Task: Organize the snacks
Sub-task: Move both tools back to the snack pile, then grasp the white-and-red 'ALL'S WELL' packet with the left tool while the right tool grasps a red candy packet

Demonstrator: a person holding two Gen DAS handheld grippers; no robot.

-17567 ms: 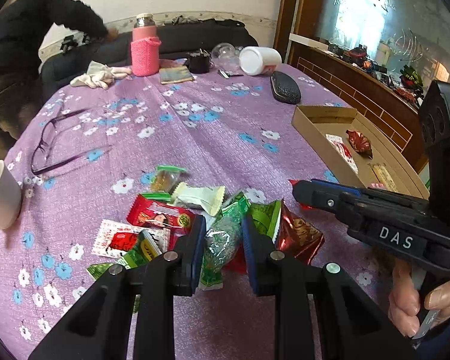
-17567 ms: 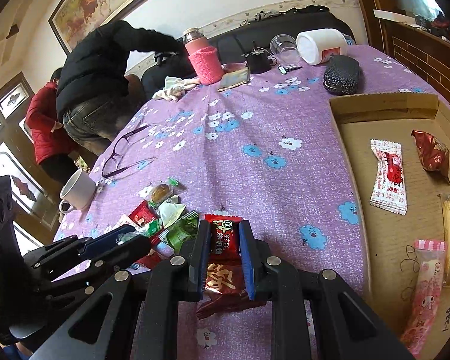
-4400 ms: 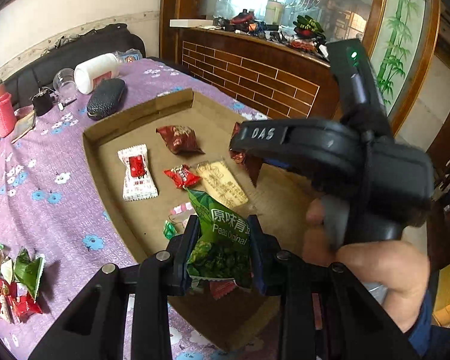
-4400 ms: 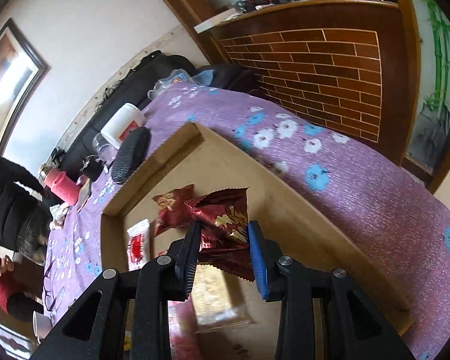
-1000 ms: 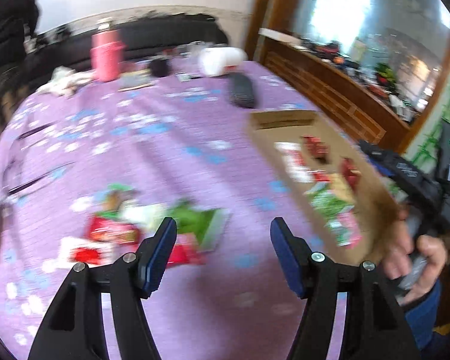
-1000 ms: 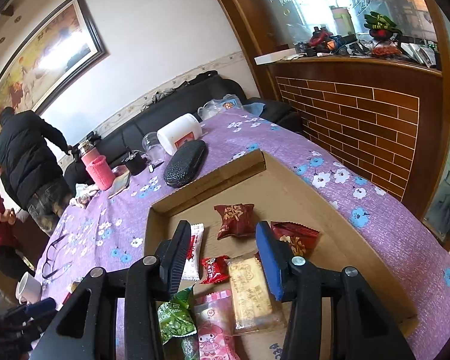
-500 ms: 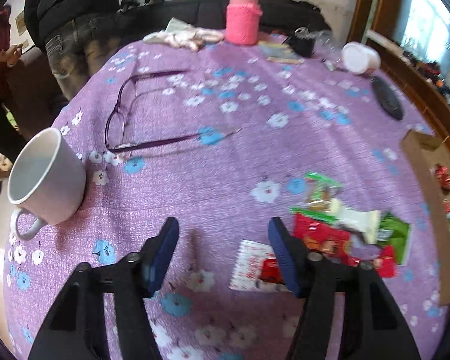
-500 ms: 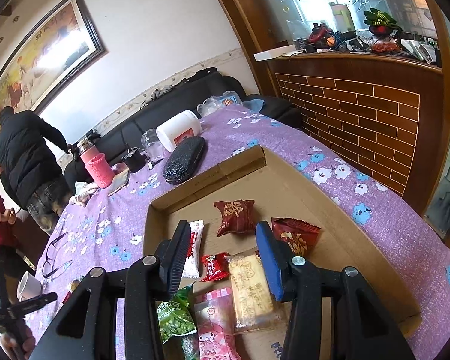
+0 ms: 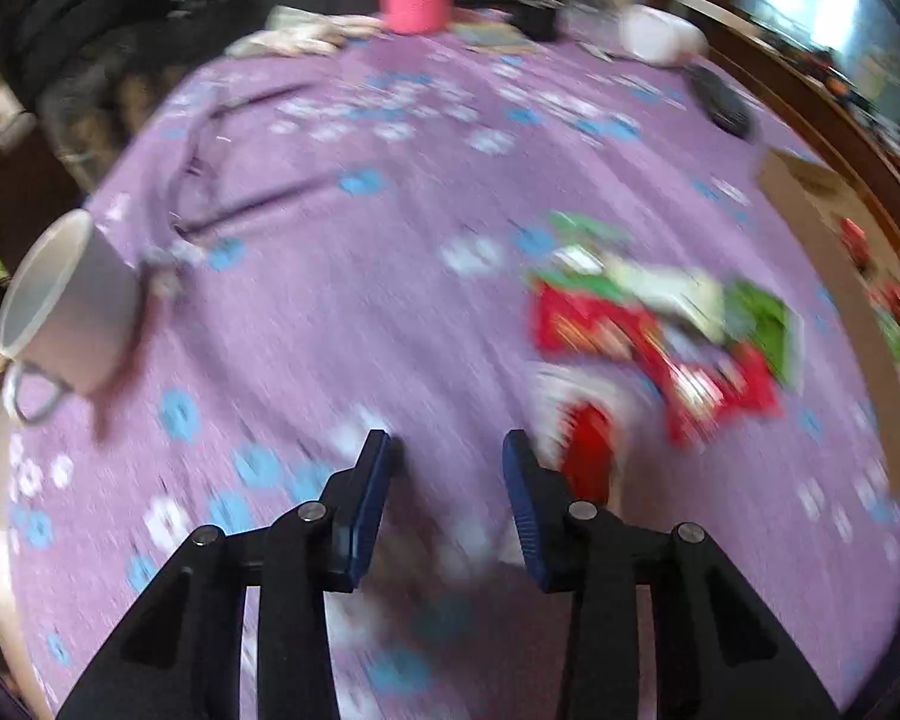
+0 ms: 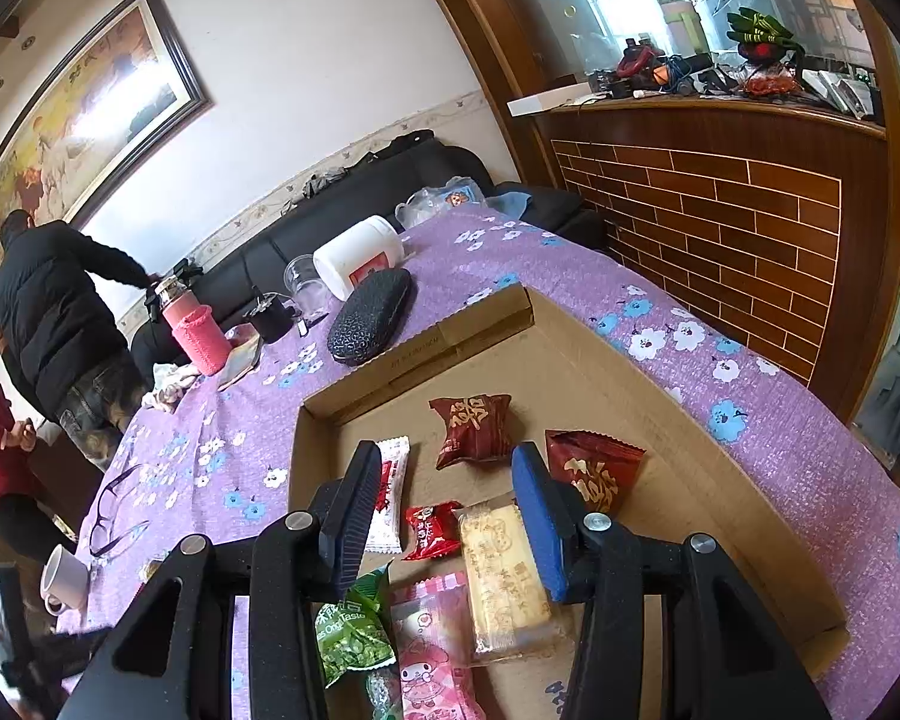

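My left gripper point(image 9: 447, 480) is open and empty, low over the purple flowered tablecloth point(image 9: 342, 312). A blurred heap of red, green and white snack packets point(image 9: 660, 324) lies just ahead to its right. My right gripper point(image 10: 447, 516) is open and empty above the cardboard box point(image 10: 690, 480). In the box lie two dark red packets point(image 10: 474, 426), a white and red packet point(image 10: 390, 480), a small red packet point(image 10: 432, 531), a biscuit bar point(image 10: 501, 582), a pink packet point(image 10: 435, 654) and a green pea packet point(image 10: 348, 630).
A white mug point(image 9: 66, 306) stands at the table's left edge, glasses point(image 9: 240, 156) behind it. A pink flask point(image 10: 195, 330), a black case point(image 10: 369, 315), a white jar point(image 10: 357, 255) and clear cups stand at the far end. People stand at the left point(image 10: 54, 312).
My left gripper has dropped lower and closer to the table, near the snack heap; its view is blurred from the motion. My right gripper has stayed open over the box.
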